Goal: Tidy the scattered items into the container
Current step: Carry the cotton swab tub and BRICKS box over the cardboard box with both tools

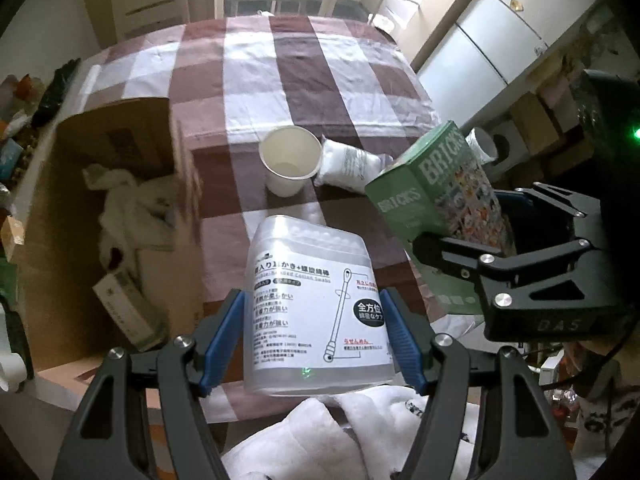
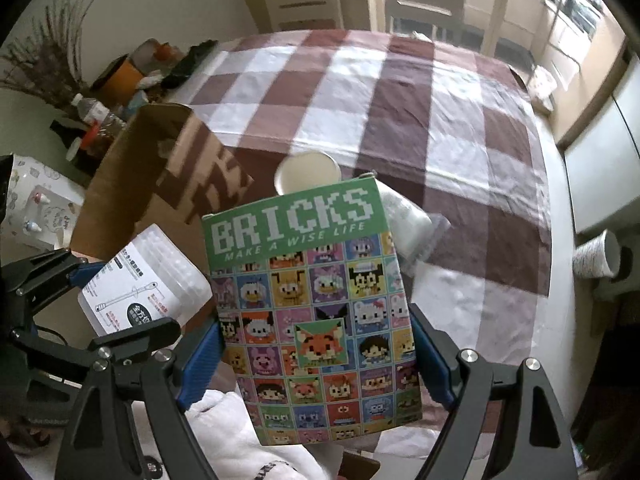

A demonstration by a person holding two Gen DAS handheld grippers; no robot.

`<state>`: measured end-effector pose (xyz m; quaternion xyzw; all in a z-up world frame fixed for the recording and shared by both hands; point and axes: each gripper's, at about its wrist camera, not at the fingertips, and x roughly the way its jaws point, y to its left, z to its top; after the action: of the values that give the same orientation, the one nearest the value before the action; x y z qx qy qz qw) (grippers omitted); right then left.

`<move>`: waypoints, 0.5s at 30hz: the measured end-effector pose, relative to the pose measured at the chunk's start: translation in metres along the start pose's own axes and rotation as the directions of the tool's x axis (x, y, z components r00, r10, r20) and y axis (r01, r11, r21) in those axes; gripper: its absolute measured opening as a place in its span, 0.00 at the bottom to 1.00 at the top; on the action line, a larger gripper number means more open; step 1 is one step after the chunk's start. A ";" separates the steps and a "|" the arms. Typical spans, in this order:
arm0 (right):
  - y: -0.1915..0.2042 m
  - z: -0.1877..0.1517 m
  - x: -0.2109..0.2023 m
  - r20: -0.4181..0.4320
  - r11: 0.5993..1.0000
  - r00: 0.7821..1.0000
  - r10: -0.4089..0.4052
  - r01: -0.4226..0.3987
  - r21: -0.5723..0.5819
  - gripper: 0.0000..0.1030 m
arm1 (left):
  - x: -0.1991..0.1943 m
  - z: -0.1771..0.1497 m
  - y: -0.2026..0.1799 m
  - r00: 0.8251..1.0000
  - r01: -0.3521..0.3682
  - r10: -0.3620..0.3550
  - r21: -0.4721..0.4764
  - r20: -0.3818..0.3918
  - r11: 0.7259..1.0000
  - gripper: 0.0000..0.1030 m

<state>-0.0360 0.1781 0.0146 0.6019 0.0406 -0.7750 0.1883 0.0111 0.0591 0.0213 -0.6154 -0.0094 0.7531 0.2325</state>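
Observation:
My left gripper [image 1: 316, 320] is shut on a clear cotton swab box [image 1: 316, 304] and holds it above the table's near edge; the box also shows in the right wrist view [image 2: 140, 280]. My right gripper [image 2: 316, 344] is shut on a green BRICKS box [image 2: 316, 312], held to the right of the swab box and seen in the left wrist view [image 1: 436, 192]. The open cardboard box [image 1: 116, 184] stands at the left on the table, with a white cloth [image 1: 128, 204] and a small carton [image 1: 124, 304] inside. A white paper cup [image 1: 290, 160] and a white packet [image 1: 352, 164] lie mid-table.
The table carries a brown and white checked cloth [image 1: 312, 64]. White fabric [image 1: 352, 432] lies under the grippers at the near edge. Clutter with bottles [image 2: 96, 116] sits beyond the table's left side. Another paper cup [image 2: 596, 256] lies on its side off to the right.

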 end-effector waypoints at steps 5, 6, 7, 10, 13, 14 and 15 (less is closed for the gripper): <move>0.022 0.013 -0.007 0.026 0.999 1.000 0.004 -0.003 -0.032 0.84 | -0.018 -0.002 0.018 1.000 -0.004 0.005 -0.021 0.028 1.000 0.67; 0.026 0.016 -0.007 0.029 0.999 1.000 0.005 -0.004 -0.038 0.84 | -0.021 -0.003 0.022 0.999 -0.005 0.006 -0.025 0.032 1.000 0.67; 0.030 0.019 -0.008 0.032 0.999 0.999 0.007 -0.006 -0.043 0.84 | -0.024 -0.003 0.026 0.999 -0.005 0.006 -0.030 0.038 1.000 0.67; 0.041 0.026 -0.010 0.040 0.998 0.999 0.014 -0.012 -0.058 0.84 | -0.033 -0.004 0.037 0.998 -0.004 0.007 -0.044 0.056 0.999 0.67; 0.053 0.035 -0.010 0.045 0.997 0.999 0.018 -0.015 -0.075 0.84 | -0.042 -0.004 0.049 0.997 -0.002 0.007 -0.059 0.076 0.998 0.67; 0.057 0.038 -0.010 0.047 0.997 0.999 0.019 -0.015 -0.081 0.84 | -0.045 -0.004 0.052 0.997 -0.002 0.007 -0.064 0.082 0.998 0.67; 0.061 0.041 -0.010 0.048 0.996 0.999 0.021 -0.016 -0.089 0.84 | -0.048 -0.004 0.057 0.996 -0.003 0.009 -0.070 0.090 0.998 0.67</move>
<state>-0.0509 0.1124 0.0448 0.5742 0.0646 -0.7852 0.2228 0.0019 -0.0098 0.0482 -0.5886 -0.0444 0.7800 0.2077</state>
